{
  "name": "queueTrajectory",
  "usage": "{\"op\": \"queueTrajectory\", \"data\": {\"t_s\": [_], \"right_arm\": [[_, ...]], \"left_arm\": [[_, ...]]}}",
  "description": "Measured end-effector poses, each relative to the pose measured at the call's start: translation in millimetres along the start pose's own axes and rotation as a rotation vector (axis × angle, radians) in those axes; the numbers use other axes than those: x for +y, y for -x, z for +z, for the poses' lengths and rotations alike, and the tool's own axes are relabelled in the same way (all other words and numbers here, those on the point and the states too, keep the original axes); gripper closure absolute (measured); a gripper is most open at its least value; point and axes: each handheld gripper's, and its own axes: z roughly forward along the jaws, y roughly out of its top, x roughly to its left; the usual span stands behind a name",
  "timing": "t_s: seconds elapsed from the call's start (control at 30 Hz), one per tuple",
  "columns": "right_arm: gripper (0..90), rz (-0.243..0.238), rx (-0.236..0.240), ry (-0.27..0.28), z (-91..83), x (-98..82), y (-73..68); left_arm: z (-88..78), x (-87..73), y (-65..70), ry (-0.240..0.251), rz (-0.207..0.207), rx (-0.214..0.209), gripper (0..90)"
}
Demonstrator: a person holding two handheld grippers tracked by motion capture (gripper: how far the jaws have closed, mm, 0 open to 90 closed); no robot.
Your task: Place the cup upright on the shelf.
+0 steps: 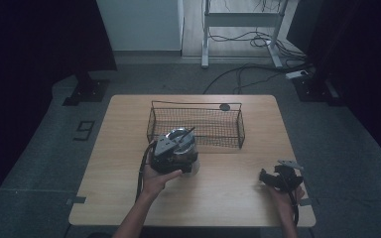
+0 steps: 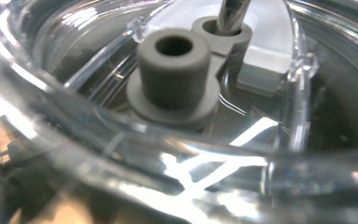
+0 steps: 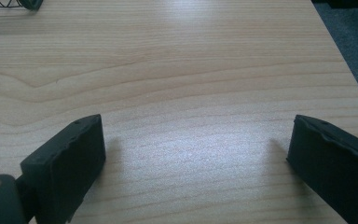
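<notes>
The right gripper (image 1: 268, 179) rests low at the near right of the wooden table (image 1: 228, 198), jaws spread wide over bare grained wood. The left hand (image 1: 158, 177) holds the left gripper (image 1: 171, 153) against a clear plastic container (image 1: 182, 146); its grip I cannot tell. Close up, the container's glossy rim (image 2: 168, 154) curves round a grey tube-shaped fitting (image 2: 175, 74). Just beyond stands a wire basket (image 1: 198, 126).

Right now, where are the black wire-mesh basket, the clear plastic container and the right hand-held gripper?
Black wire-mesh basket (image 1: 196, 127): high view, on its front mesh wall.
Clear plastic container (image 1: 192, 166): high view, on its side wall.
Right hand-held gripper (image 3: 196, 163): right gripper view, midway between its black fingertips.
</notes>
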Motion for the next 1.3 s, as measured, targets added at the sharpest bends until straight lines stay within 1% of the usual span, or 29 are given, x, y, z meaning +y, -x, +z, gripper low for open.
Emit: {"op": "queueTrajectory", "data": {"t_s": [0.13, 0.23, 0.37, 0.53, 0.7, 0.77, 0.93, 1.03, 1.1, 1.3], "right_arm": [[4.0, -0.001, -0.001, -0.001, -0.1, 0.0, 0.1], [4.0, -0.002, -0.001, -0.001, -0.1, 0.0, 0.1], [4.0, -0.002, -0.002, -0.001, -0.1, 0.1, 0.0], [4.0, -0.001, -0.001, 0.000, 0.0, 0.0, 0.0], [4.0, -0.002, -0.002, -0.001, -0.1, 0.1, 0.0], [4.0, -0.002, -0.002, -0.001, -0.1, 0.1, 0.0], [4.0, -0.002, -0.001, -0.001, -0.1, 0.1, 0.1], [4.0, -0.001, -0.001, 0.001, 0.1, 0.0, 0.0], [4.0, -0.001, -0.001, 0.000, 0.0, 0.0, 0.0], [4.0, -0.001, -0.001, 0.001, 0.1, 0.0, 0.0]], "left_arm": [[-0.2, 4.9, -0.6, -0.002, 0.007, 0.008, 3.6], [-1.4, 8.4, -2.3, 0.006, 0.002, 0.009, 3.6], [-2.3, 12.2, -4.4, 0.005, -0.002, 0.011, 3.6], [-3.5, 18.2, -9.0, 0.009, -0.019, 0.012, 3.6], [-4.3, 22.3, -10.6, 0.010, -0.016, 0.020, 3.6], [-4.4, 23.3, -10.8, 0.009, -0.012, 0.021, 3.6], [-4.4, 25.2, -13.7, 0.020, -0.027, 0.020, 3.6], [-2.8, 26.7, -16.1, 0.015, -0.021, 0.037, 3.6], [-2.5, 27.2, -17.0, 0.014, -0.021, 0.040, 3.6], [-1.1, 29.9, -22.8, 0.012, -0.039, 0.050, 3.6]]}}
